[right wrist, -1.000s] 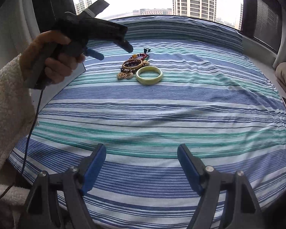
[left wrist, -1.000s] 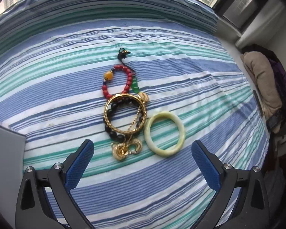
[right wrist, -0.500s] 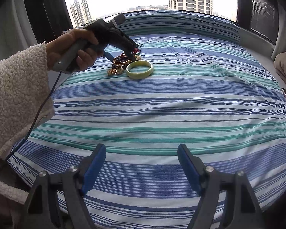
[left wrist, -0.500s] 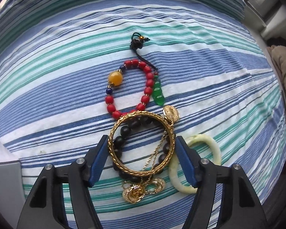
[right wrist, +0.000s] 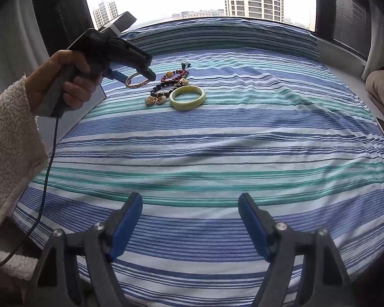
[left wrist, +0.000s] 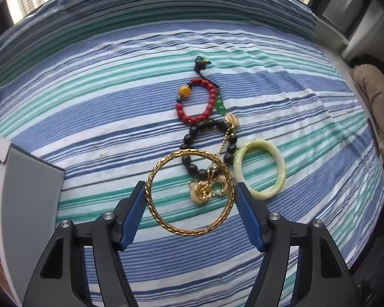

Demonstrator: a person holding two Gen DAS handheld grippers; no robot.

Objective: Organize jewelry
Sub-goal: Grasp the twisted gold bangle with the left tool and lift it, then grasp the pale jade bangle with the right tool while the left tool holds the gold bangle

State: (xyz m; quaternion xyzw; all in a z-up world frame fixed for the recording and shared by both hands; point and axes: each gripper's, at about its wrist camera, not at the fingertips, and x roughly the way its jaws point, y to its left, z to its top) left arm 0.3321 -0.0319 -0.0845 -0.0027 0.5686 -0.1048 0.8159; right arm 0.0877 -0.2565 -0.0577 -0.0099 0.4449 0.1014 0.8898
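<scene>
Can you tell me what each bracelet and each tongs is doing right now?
Gold bangle: gripped in the left tongs, lifted off the pile.
Red bead bracelet: lying on the bed.
Black bead bracelet: lying on the bed.
Jade bangle: lying flat on the bed.
Right tongs: open, empty.

Bangles: two, one gold bangle [left wrist: 190, 192] and one pale green bangle [left wrist: 259, 168]. Bead bracelets: two, one red bracelet [left wrist: 197, 102], one black bracelet [left wrist: 207, 148]. Gold chain [left wrist: 207, 186]: one.
</scene>
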